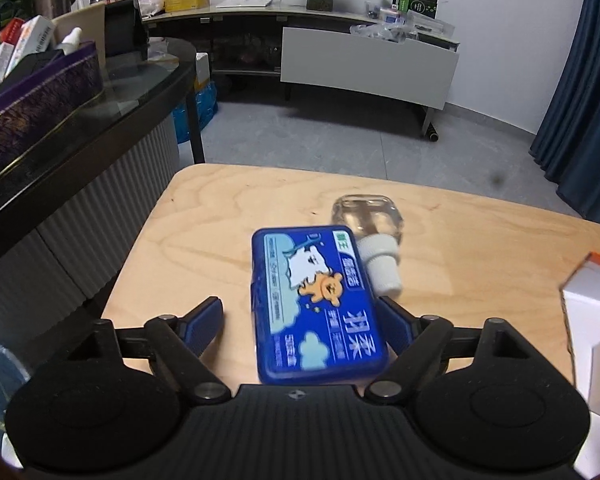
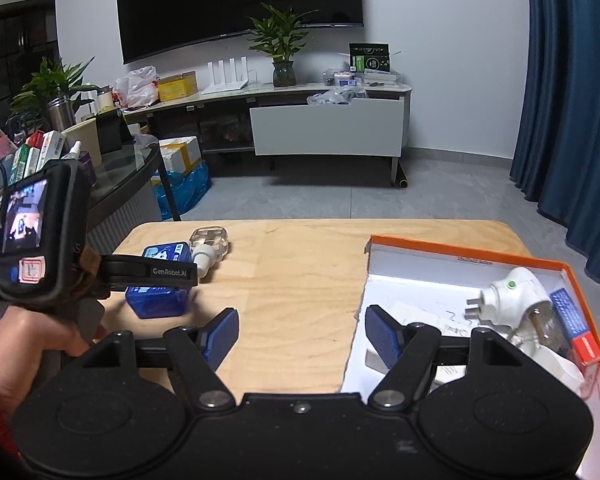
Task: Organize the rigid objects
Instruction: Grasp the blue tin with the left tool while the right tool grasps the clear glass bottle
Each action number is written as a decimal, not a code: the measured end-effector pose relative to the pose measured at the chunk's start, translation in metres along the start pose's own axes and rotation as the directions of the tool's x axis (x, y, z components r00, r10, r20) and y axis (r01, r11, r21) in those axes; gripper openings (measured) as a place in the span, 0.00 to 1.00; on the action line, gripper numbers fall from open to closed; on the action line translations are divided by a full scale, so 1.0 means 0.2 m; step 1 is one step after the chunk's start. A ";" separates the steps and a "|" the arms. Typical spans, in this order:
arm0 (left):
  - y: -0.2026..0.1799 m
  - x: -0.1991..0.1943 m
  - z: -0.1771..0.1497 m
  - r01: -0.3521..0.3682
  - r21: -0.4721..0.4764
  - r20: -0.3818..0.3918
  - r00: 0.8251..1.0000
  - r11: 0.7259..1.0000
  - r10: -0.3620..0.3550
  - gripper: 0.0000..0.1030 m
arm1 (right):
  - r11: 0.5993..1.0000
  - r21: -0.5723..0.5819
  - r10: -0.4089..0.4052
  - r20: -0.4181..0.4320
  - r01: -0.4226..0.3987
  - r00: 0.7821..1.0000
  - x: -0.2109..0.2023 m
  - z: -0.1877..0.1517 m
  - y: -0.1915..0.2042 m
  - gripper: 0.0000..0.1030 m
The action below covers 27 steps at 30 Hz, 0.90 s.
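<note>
Jaws of our left gripper (image 1: 300,322) are spread around the blue box (image 1: 318,304) on the wooden table (image 1: 204,216), right pad touching it, left pad apart. Our right gripper (image 2: 300,338) is spread, empty.

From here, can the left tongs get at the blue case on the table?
Probably yes. The left tongs stand open with the blue case between the fingers, one finger seemingly against its right edge. The clear bottle lies beyond the case, touching or nearly so, not in the way.

Prob. home living rm: TV (image 2: 240,4), curtains (image 2: 572,100).
</note>
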<state>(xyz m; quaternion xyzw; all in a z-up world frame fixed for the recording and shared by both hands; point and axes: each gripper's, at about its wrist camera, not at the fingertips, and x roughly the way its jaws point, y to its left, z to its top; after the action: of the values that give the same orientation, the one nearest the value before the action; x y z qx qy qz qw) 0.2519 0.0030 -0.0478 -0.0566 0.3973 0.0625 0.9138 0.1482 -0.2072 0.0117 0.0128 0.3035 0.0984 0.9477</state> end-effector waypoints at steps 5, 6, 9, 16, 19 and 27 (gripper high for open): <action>0.06 0.01 0.03 0.015 0.002 0.011 1.000 1.000 -0.015 0.61 | 0.997 0.010 0.071 -0.023 -0.070 0.997 0.12 0.08 0.04 0.83; 0.08 0.00 0.02 0.013 -0.003 0.012 1.000 1.000 -0.013 0.61 | 0.996 0.006 0.085 -0.028 -0.085 0.996 0.16 0.10 0.05 0.83; 0.14 -0.07 -0.01 0.008 -0.004 0.035 0.999 1.000 -0.007 0.60 | 0.992 -0.015 0.123 -0.057 -0.124 0.991 0.29 0.17 0.11 0.83; 0.25 -0.26 -0.07 0.001 -0.030 0.096 0.995 1.000 0.002 0.61 | 0.981 -0.015 0.188 -0.129 -0.191 0.974 0.69 0.31 0.31 0.83; 0.28 -0.28 -0.07 0.000 -0.048 0.101 0.995 0.999 0.005 0.61 | 0.982 -0.031 0.179 -0.147 -0.185 0.973 0.84 0.32 0.39 0.83; 0.28 -0.27 -0.07 0.009 -0.055 0.116 0.993 0.998 -0.002 0.61 | 0.987 -0.113 0.096 -0.152 -0.114 0.984 1.06 0.32 0.51 0.69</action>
<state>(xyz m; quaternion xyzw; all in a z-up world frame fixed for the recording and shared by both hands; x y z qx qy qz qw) 0.1962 0.0521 -0.0205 -0.0792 0.3418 0.0741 0.9335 0.3356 -0.0632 -0.0488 -0.0360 0.3646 0.1671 0.9153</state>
